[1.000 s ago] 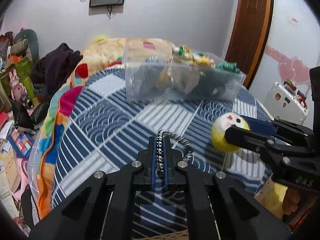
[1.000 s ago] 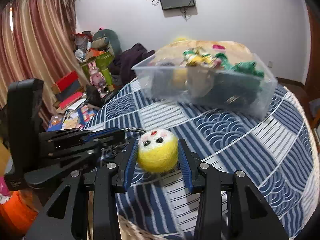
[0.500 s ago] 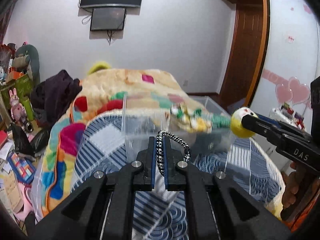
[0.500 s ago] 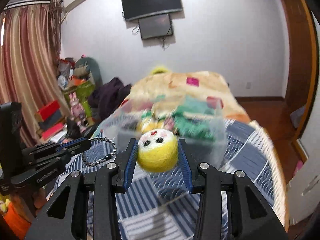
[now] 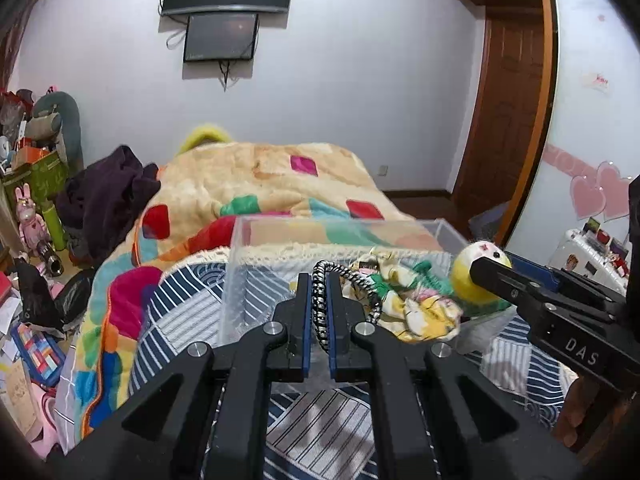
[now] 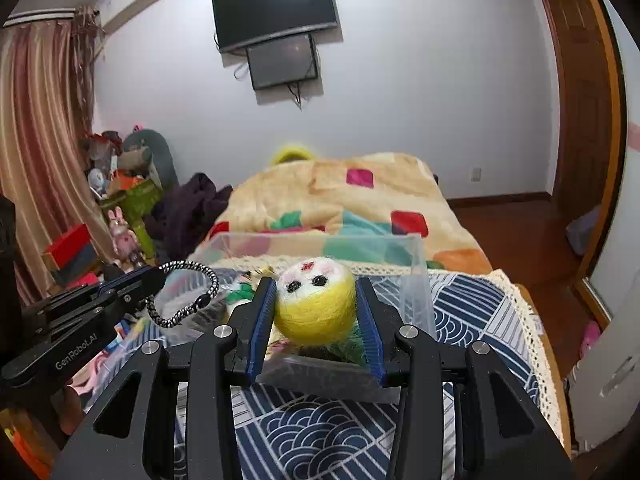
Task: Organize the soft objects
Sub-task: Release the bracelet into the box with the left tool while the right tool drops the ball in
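Note:
My left gripper (image 5: pixel 319 280) is shut on a black-and-white braided cord loop (image 5: pixel 352 280) and holds it over the near left part of a clear plastic bin (image 5: pixel 240 256) on the bed. My right gripper (image 6: pixel 315 286) is shut on a yellow felt ball with a face (image 6: pixel 316 304) and holds it over the bin's near edge (image 6: pixel 416 264). The ball (image 5: pixel 472 272) also shows at the right in the left wrist view, and the cord loop (image 6: pixel 188 296) at the left in the right wrist view. Soft cloth toys (image 5: pixel 416 304) lie inside the bin.
The bin stands on a blue-and-white patterned bedcover (image 6: pixel 472 312). A colourful blanket (image 5: pixel 260 176) is heaped behind it. Dark clothes (image 5: pixel 108 196) and cluttered boxes and toys (image 6: pixel 120 208) fill the left side. A wooden door (image 5: pixel 508 120) is at the right.
Both grippers have risen and moved forward from above the bedcover to over the bin, each still holding its object. The bin now sits close beneath them.

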